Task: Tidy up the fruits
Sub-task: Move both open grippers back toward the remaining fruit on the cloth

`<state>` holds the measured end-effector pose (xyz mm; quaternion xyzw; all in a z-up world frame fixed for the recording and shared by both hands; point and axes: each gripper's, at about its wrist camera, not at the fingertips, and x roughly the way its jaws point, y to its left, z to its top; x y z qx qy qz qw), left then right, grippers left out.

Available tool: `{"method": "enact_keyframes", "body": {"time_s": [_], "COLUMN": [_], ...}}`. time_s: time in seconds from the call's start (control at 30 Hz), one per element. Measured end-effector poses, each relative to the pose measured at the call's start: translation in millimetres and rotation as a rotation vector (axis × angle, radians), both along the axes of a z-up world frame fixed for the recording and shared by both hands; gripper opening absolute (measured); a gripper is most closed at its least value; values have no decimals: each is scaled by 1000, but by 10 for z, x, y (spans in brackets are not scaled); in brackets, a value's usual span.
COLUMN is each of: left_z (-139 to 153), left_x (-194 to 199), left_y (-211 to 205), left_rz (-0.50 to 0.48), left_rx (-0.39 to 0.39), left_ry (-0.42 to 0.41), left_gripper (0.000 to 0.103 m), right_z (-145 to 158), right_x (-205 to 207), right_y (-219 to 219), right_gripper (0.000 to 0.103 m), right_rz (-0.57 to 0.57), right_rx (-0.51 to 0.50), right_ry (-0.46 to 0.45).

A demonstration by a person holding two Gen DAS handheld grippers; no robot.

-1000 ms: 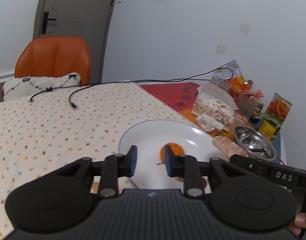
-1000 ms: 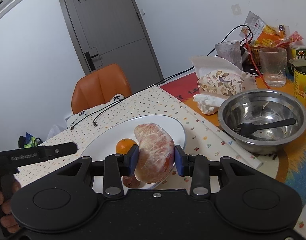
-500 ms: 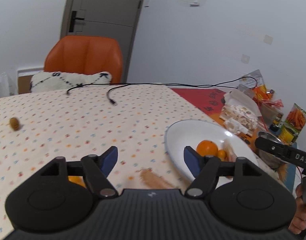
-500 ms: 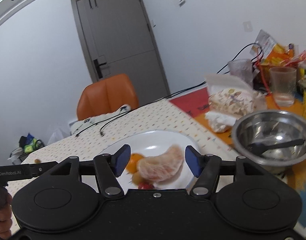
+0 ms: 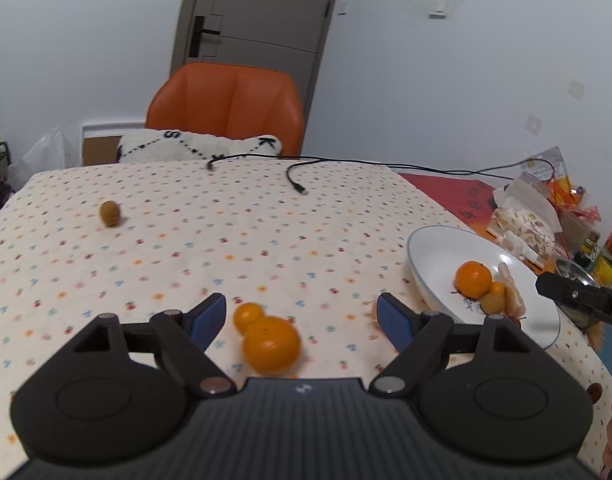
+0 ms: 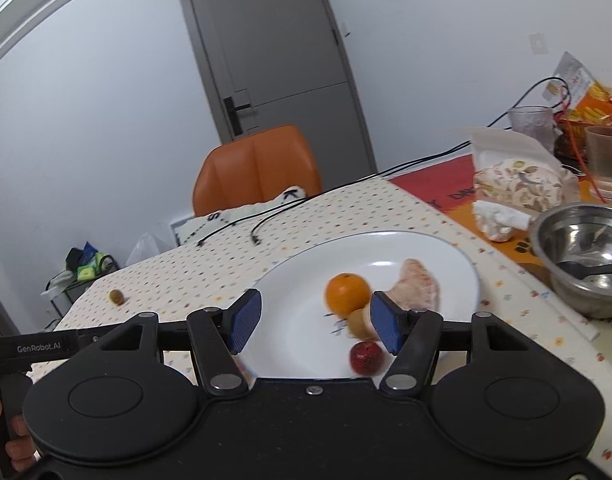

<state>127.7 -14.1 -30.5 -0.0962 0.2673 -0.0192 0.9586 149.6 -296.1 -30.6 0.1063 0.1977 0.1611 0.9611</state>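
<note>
Two oranges (image 5: 270,344) now sit between the left gripper's (image 5: 302,312) wide-apart jaws, lower centre; the right gripper (image 6: 315,322), jaws apart, has released the pomelo segment (image 6: 419,290) onto the plate (image 6: 298,336).

Both cams sit right behind their own fingers, low over the floral-dotted cream tablecloth (image 5: 266,232), looking forward across the table toward the orange padded chair (image 5: 226,108) and grey door (image 6: 274,48). Left wrist view faces the open cloth head on, with the round white plate (image 5: 433,248) off at its right edge. Right wrist view sits closer to that same plate (image 6: 385,248), nearly on top of it. Shared stuff: plate, chair, door, and the small brown-green fruit (image 5: 110,213) far out on the cloth (image 6: 116,297).
</note>
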Motion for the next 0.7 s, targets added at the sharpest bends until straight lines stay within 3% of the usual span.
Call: {"method": "enact_keyframes", "body": {"time_s": [0.33,0.7], "left_z": [-31,-87], "left_x": [-164,-248], "left_y": [188,260], "left_rz": [10,-15], "left_rx": [-18,-39], "left_ry": [2,6], "left_gripper": [81,81], "right_z": [5,-76], "right_x": [-56,-50], "right_y": [306,630], "right_gripper": [58,39], "right_rz": [70,134], "right_rx": [-34,-96], "right_ry": [5,32]}}
